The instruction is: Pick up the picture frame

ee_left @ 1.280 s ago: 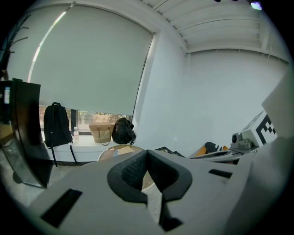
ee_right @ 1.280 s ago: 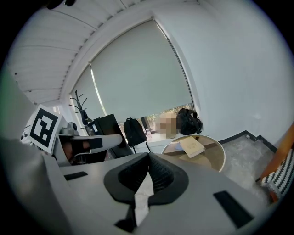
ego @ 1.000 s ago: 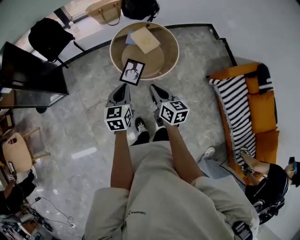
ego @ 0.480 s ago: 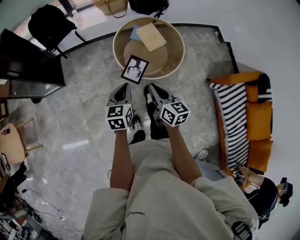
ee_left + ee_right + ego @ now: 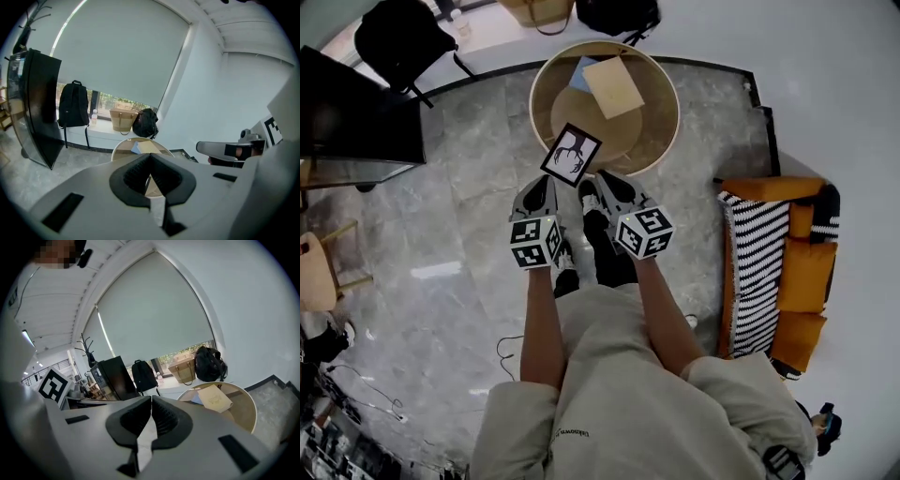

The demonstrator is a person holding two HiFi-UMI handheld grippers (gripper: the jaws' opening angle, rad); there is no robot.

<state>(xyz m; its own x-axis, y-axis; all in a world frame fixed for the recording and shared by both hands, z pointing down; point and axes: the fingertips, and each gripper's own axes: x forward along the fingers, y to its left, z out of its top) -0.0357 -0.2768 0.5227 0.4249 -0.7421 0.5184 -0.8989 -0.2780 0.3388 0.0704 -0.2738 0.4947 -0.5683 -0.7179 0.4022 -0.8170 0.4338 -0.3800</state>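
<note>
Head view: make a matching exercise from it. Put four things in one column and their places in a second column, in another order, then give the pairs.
Things:
1. picture frame
2. tan booklet
3. striped blanket
4. black backpack

Places:
A. draped on the orange sofa
B. at the near rim of the round table
C. upper left, beyond the dark screen
D. flat on the far half of that table

Pairs: 1-B, 2-D, 3-A, 4-C
</note>
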